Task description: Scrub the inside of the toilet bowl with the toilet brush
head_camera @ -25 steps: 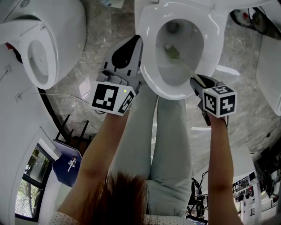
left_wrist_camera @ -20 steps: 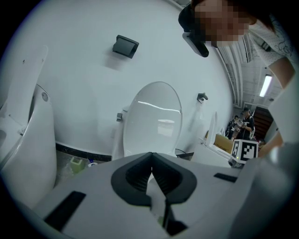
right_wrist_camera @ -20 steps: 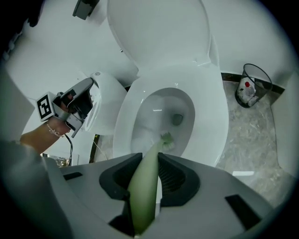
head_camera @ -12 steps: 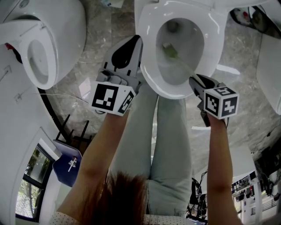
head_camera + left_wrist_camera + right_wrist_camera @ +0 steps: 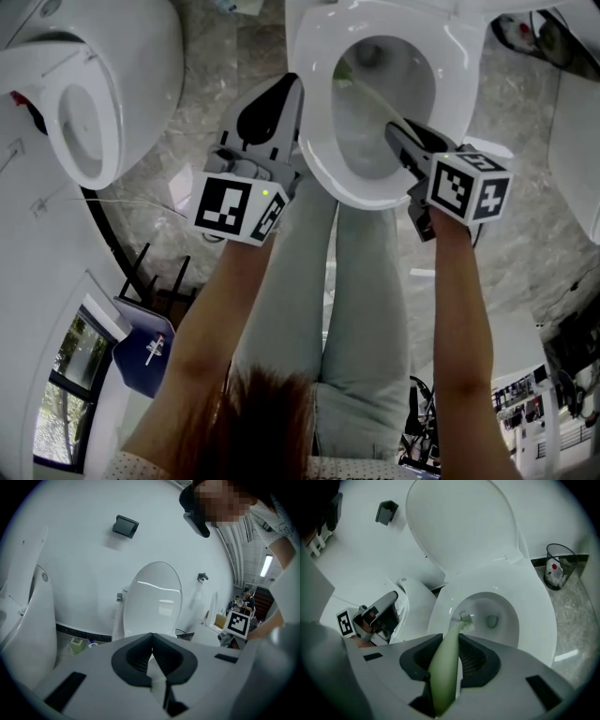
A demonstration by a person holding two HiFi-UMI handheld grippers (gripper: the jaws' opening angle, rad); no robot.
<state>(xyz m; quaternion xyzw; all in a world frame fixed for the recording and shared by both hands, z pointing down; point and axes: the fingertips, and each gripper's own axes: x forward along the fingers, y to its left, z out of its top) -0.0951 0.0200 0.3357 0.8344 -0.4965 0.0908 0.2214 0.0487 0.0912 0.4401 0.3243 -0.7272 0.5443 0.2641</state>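
The white toilet bowl point(image 5: 455, 70) lies open at the top centre of the head view, its lid point(image 5: 464, 531) raised. My right gripper point(image 5: 401, 136) reaches over the bowl's near rim, shut on the pale green toilet brush handle point(image 5: 444, 667). The brush head point(image 5: 465, 618) presses on the bowl's left inner wall point(image 5: 450, 616), above the drain hole point(image 5: 492, 620). My left gripper point(image 5: 284, 94) hangs outside the bowl's left rim, shut with nothing in it. Its closed jaws point(image 5: 152, 654) face the raised lid point(image 5: 154, 599).
A second toilet point(image 5: 84, 103) stands at the left. A wire waste bin point(image 5: 558, 566) sits on the marble floor right of the bowl. The person's legs in jeans point(image 5: 366, 281) stand just before the bowl. A blue object point(image 5: 145, 352) lies at lower left.
My right gripper has pushed forward and left over the rim. The brush head has slid from the bowl's middle up to its left inner wall. The left gripper has stayed put.
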